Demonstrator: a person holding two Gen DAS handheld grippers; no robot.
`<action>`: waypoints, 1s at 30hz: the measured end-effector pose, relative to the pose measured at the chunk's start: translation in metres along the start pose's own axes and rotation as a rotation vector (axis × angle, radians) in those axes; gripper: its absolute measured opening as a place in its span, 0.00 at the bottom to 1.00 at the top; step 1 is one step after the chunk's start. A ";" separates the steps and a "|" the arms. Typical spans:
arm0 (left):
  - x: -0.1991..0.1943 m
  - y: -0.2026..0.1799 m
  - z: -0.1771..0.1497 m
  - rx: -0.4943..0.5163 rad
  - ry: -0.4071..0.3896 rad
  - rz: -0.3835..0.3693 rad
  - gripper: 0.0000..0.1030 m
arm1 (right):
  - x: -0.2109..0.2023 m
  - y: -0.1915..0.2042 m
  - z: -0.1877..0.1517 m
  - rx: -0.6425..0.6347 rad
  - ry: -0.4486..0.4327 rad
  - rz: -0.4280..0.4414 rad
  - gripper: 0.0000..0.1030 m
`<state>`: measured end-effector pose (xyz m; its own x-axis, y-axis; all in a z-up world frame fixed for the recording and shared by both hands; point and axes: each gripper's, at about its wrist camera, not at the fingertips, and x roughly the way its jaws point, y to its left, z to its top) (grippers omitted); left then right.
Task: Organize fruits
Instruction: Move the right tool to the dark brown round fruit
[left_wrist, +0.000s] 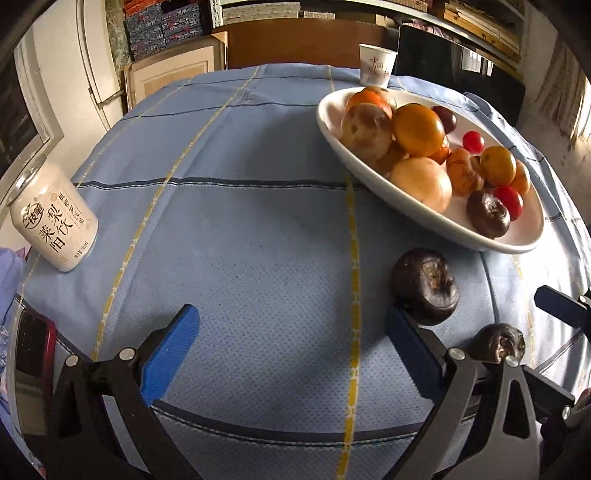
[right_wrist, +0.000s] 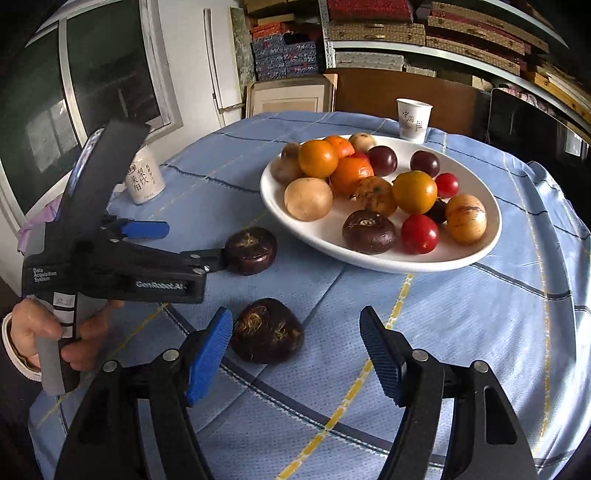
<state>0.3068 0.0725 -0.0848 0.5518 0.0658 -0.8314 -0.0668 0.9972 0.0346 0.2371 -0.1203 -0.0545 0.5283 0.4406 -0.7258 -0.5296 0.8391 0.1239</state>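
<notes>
A white oval plate (right_wrist: 369, 258) (left_wrist: 424, 218) holds several orange, tan, red and dark fruits. Two dark brown fruits lie on the blue cloth in front of it: one (right_wrist: 251, 249) (left_wrist: 424, 286) just past my left gripper's right finger, one (right_wrist: 267, 330) (left_wrist: 498, 345) beside my right gripper's left finger. My left gripper (left_wrist: 291, 350) (right_wrist: 192, 243) is open and empty. My right gripper (right_wrist: 295, 350) is open and empty, its fingers low over the cloth.
A white drink can (left_wrist: 51, 221) (right_wrist: 144, 181) stands at the table's left edge. A paper cup (right_wrist: 413, 120) (left_wrist: 376, 64) stands behind the plate. A red phone (left_wrist: 33, 369) lies at the near left. Shelves and boxes fill the background.
</notes>
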 end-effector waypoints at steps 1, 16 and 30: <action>0.000 0.001 0.000 -0.005 0.002 -0.005 0.96 | 0.000 0.000 0.000 0.001 0.002 0.001 0.70; 0.000 0.003 0.000 -0.018 0.008 -0.011 0.96 | 0.006 0.021 -0.003 -0.103 0.036 0.010 0.70; 0.001 0.003 0.001 -0.020 0.013 -0.006 0.96 | 0.013 0.021 -0.003 -0.112 0.064 0.000 0.70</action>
<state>0.3079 0.0758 -0.0851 0.5414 0.0595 -0.8386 -0.0801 0.9966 0.0190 0.2306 -0.0979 -0.0631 0.4865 0.4165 -0.7680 -0.6027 0.7964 0.0500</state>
